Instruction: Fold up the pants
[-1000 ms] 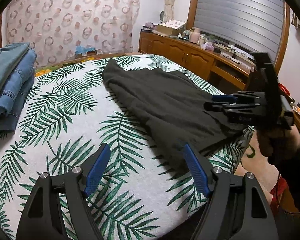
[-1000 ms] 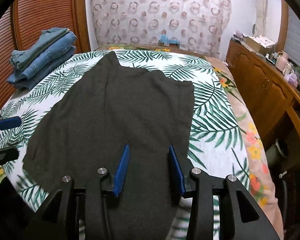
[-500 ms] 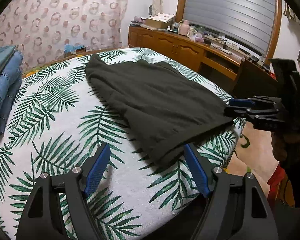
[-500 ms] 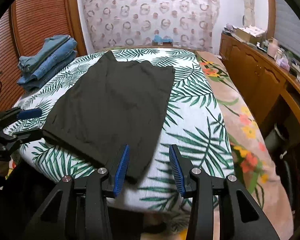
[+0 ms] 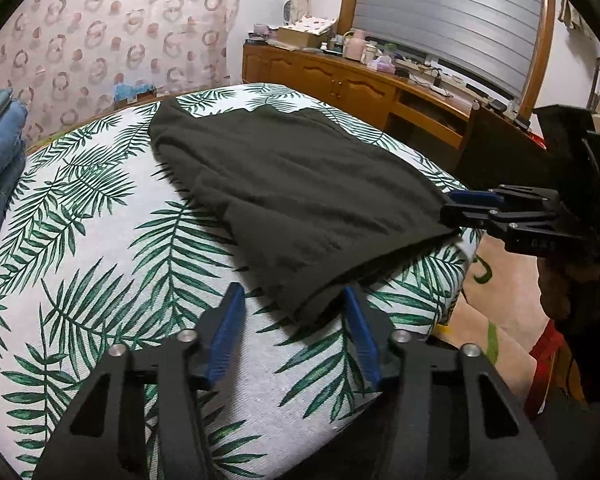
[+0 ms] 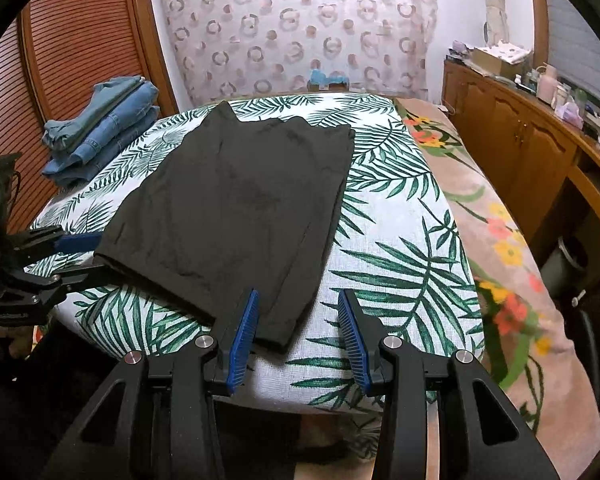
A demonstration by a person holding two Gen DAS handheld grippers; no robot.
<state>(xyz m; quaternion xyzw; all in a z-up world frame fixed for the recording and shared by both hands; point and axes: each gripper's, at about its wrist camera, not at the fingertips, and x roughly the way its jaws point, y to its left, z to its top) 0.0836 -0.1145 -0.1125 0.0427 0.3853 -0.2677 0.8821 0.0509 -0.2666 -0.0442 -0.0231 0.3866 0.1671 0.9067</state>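
Dark pants [image 5: 292, 192] lie flat on the palm-leaf bed cover [image 5: 100, 260], also in the right wrist view [image 6: 236, 208]. My left gripper [image 5: 294, 330] is open, its blue pads either side of the pants' near left corner at the bed's front edge. My right gripper [image 6: 298, 330] is open, with the pants' near right corner between its blue pads. In the left wrist view the right gripper [image 5: 456, 212] sits level with that hem corner. In the right wrist view the left gripper [image 6: 88, 256] sits at the other hem corner.
A stack of folded jeans [image 6: 100, 128] lies at the far left of the bed. A wooden sideboard [image 6: 540, 148] with clutter runs along the right wall. A floral blanket [image 6: 500, 240] covers the bed's right side. A wooden slatted door [image 6: 60, 60] stands on the left.
Both grippers have pulled back toward the bed's front edge. The right gripper, over the cloth before, now sits at the hem corner. The left jaws have narrowed a little.
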